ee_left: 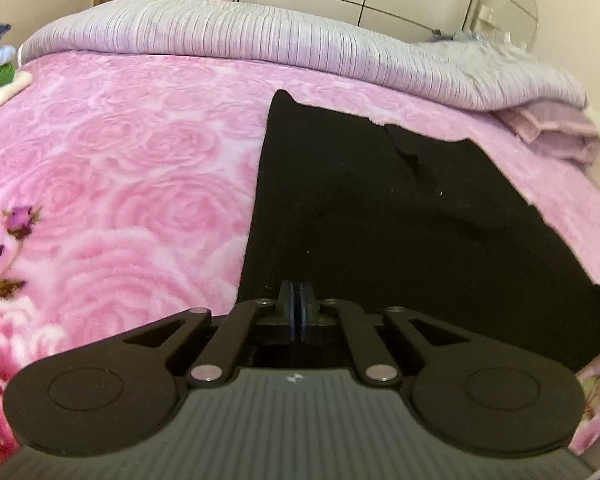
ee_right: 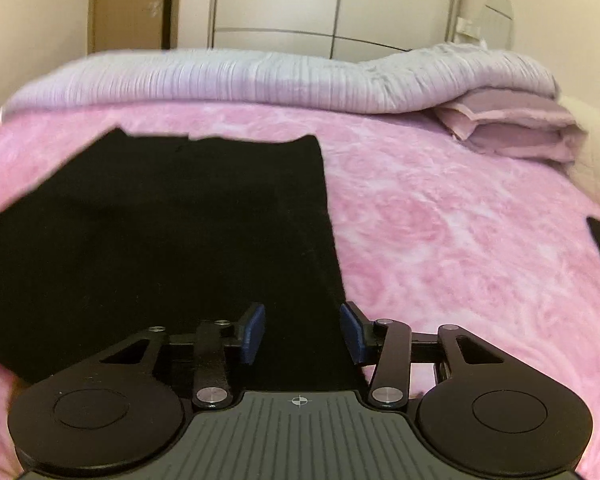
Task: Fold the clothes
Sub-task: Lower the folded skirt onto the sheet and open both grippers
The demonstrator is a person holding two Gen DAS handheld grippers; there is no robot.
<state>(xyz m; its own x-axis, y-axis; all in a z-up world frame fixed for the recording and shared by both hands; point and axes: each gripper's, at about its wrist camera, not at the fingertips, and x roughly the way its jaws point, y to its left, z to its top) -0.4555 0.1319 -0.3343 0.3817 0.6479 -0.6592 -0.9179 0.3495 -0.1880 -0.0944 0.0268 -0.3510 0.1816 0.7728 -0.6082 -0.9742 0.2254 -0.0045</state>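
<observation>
Beyond black garment (ee_right: 160, 240), striped duvet (ee_right: 220, 80), folded blanket (ee_right: 516, 128)

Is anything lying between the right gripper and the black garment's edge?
Nothing visible. The right gripper hangs open directly over the right edge of the black garment, with no other item between. The folded lilac blanket sits far back on the pink bedspread, well clear.
</observation>
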